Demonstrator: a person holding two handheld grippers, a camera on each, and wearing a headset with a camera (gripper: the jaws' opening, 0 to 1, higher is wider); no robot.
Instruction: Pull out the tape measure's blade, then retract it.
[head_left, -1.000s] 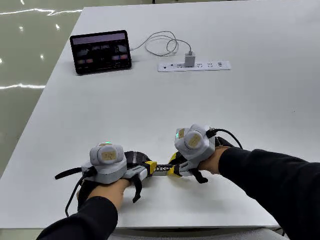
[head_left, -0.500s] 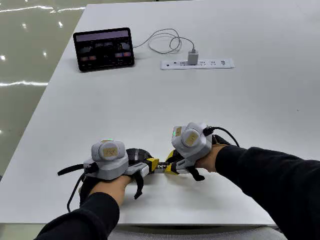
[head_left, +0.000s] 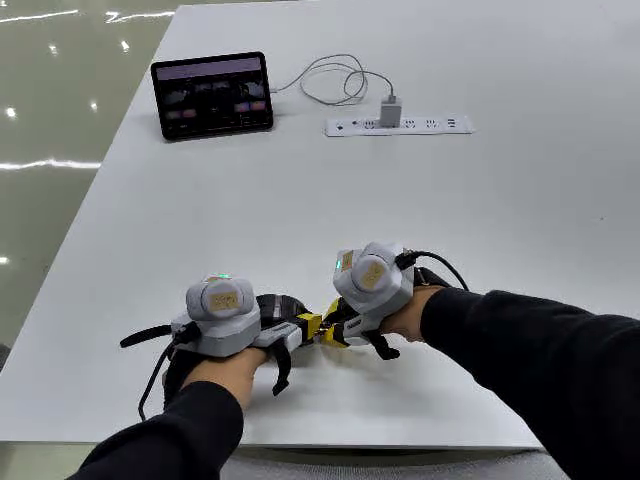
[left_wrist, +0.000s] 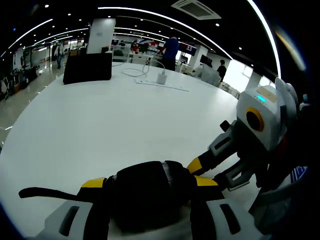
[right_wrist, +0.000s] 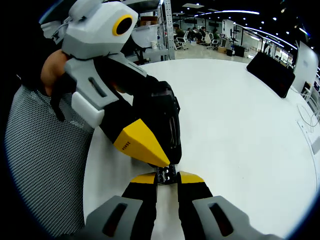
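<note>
- Gripping the black tape measure at bottom centre: left gripper, jaws spread around its case.
- Pinching the blade tip: right gripper, jaws almost closed.

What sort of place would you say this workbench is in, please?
Probably a large open-plan office or lab: a white table carrying a tablet and a power strip, ceiling light strips with an air-conditioning vent, and distant desks with chairs.
</note>
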